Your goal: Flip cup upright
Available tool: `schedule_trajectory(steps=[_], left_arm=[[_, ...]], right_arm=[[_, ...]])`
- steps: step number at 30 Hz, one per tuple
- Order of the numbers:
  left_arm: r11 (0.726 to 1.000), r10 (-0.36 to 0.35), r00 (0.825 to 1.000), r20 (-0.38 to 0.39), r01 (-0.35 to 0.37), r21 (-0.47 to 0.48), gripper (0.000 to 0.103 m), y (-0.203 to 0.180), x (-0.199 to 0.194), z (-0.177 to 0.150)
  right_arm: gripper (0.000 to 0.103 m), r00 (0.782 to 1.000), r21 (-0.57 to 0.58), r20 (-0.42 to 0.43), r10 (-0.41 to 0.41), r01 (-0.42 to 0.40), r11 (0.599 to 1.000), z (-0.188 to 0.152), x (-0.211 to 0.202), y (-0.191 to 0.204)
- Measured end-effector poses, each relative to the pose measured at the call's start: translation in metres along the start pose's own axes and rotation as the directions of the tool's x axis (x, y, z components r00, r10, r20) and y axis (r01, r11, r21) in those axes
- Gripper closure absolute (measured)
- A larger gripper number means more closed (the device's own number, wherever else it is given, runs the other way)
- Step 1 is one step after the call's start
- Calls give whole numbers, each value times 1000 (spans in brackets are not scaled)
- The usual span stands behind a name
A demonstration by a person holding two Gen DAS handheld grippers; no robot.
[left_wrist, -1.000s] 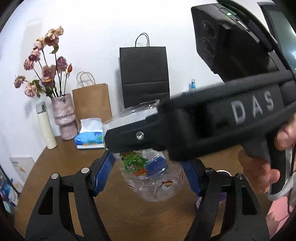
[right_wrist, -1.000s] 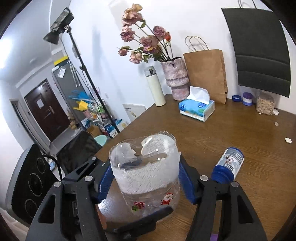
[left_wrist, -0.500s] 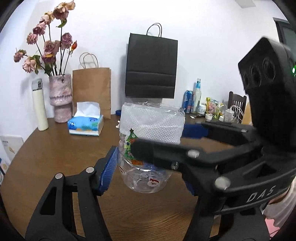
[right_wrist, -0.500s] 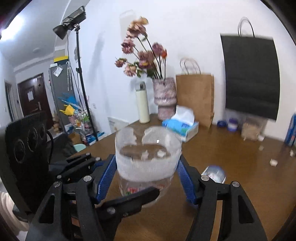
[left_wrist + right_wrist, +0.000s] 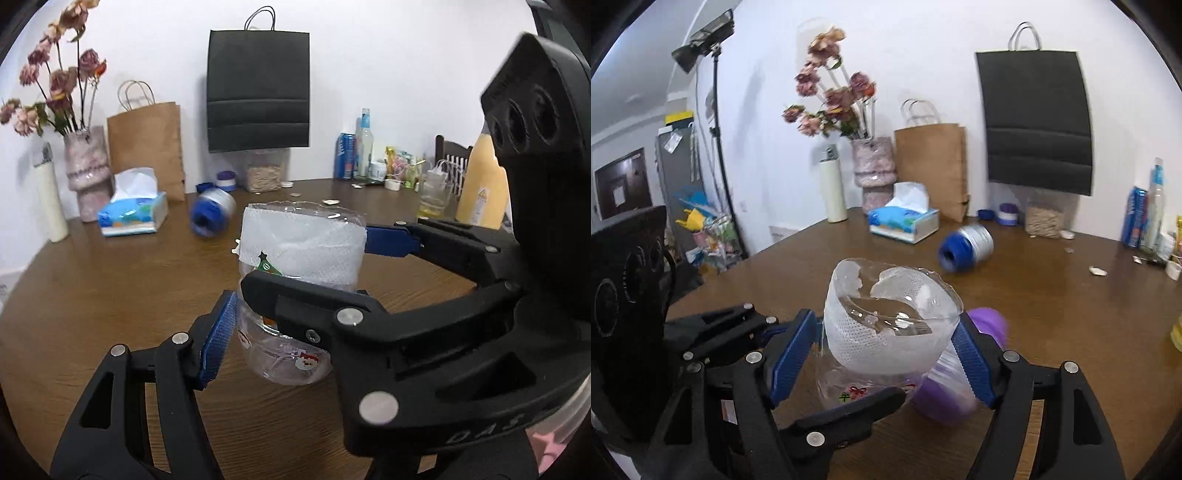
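A clear plastic cup (image 5: 295, 280) with a white mesh band round its rim and Christmas stickers stands mouth-up, just above or on the wooden table (image 5: 110, 295). Both grippers are shut on it. My left gripper (image 5: 295, 325) clamps its lower body; only its left blue pad (image 5: 218, 336) shows, the right finger is hidden behind the other gripper. My right gripper (image 5: 886, 354) clamps it across the mesh band (image 5: 882, 339), with blue pads on either side. In the right wrist view the cup (image 5: 886, 332) shows its open mouth tilted slightly toward the camera.
A blue-and-silver can (image 5: 966, 245) lies on its side behind the cup. A purple cup (image 5: 960, 369) lies close to the right. A tissue box (image 5: 133, 214), vase of dried flowers (image 5: 86, 166), white flask (image 5: 50, 199), paper bags, bottles and jars line the table's back.
The cup has been turned from tilted to mouth-up and lowered toward the table. The right gripper swung from crossing above the left one to gripping from the right side.
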State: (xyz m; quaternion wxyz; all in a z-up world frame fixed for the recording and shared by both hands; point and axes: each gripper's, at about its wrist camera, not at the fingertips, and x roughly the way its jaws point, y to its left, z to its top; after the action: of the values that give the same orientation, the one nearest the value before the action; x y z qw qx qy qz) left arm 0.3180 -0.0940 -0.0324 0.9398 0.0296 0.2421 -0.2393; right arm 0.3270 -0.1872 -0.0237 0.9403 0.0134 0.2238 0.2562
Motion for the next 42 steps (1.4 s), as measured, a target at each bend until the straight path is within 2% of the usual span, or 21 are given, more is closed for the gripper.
schedule_trajectory(steps=[3,5,7,12,13,14,15,17,19,21,22,25,29,31,38,40,42], left_arm=[[999,-29,1000,-4,29,-31,43,-5,0,-1],[998,-42,999,-15,41,-45,43,-9,0,-6],[997,-38,998,-40,36,-62,42,-11,5,-9],[997,-34,996,-77,28,-77,42,-18,6,-18],[997,-31,996,-81,25,-72,40,-20,5,-19],[998,-24,996,-90,18,-63,29,-21,4,-21],[998,-18,995,-94,13,-58,23,-22,3,-22],[999,-2,994,-110,-2,-43,22,-22,-1,-26],[999,37,987,-158,-42,-23,21,-22,-1,-31],[992,125,963,-237,-122,31,21,-26,-1,-39],[990,140,957,-252,-134,42,21,-27,-3,-43],[990,137,957,-257,-138,14,17,-24,-16,-52],[981,180,939,-292,-194,-18,15,-19,-20,-60],[975,195,932,-305,-218,-42,15,-15,-21,-61],[954,257,933,-251,-286,-86,15,-4,-54,-55],[931,317,927,-200,-344,-122,15,8,-73,-51],[899,382,912,-150,-404,-167,11,21,-94,-48]], right_arm=[[25,1000,4,-13,-2,2,1000,-1,-7,-5],[25,999,48,-45,24,-22,999,-4,-8,-13],[30,996,81,-69,52,-46,996,-8,-6,-20],[34,990,112,-109,90,-78,991,-21,-3,-26],[34,990,104,-108,91,-80,991,-23,-5,-25],[34,992,84,-105,72,-63,994,-24,-7,-23],[34,994,53,-104,40,-35,998,-25,-9,-20],[34,994,6,-110,0,1,1000,-28,-13,-16],[34,993,-20,-117,-30,27,999,-32,-16,-16],[33,990,-42,-130,-61,56,998,-37,-17,-16],[31,987,-58,-138,-81,73,996,-40,-18,-15],[30,980,-78,-182,-80,67,995,-50,-16,-12],[28,970,-108,-223,-99,77,991,-59,-14,-7],[24,970,-111,-220,-106,83,990,-59,-19,-6],[23,987,-13,-142,-76,75,997,-47,-75,-21],[23,986,7,-120,-113,115,993,-44,-97,-30],[23,976,18,-108,-191,194,981,-43,-120,-42]])
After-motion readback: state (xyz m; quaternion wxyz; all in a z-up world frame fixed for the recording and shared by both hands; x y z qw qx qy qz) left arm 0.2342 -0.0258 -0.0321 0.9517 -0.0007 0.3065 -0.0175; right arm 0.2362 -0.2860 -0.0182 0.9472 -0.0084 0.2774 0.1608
